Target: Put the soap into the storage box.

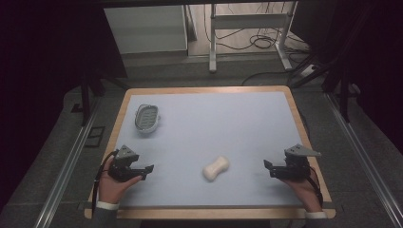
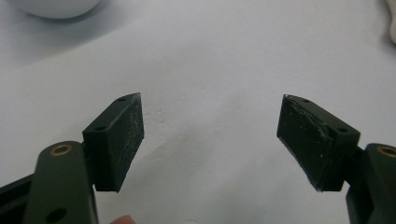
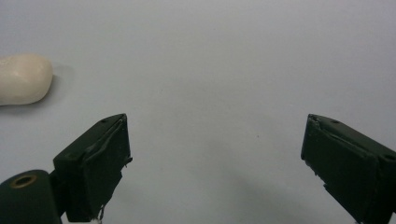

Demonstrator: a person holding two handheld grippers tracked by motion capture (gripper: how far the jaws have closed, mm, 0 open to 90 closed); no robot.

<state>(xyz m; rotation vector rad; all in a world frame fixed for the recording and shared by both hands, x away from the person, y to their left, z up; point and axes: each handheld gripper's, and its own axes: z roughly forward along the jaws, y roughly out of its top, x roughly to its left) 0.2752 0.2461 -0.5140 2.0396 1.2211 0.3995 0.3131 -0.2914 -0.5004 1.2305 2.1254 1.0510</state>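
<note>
No readable txt, labels, brands, nos. or signs anywhere I look. My tabletop point(image 1: 237, 123) is plain, no print. The soap bar point(image 1: 216, 167) at near centre has no stamp I can make out, and the soap dish point(image 1: 147, 118) at far left is unmarked too. No lettering on my left gripper point(image 1: 148, 172) or my right gripper point(image 1: 269, 169), seen from above or up close.
</note>
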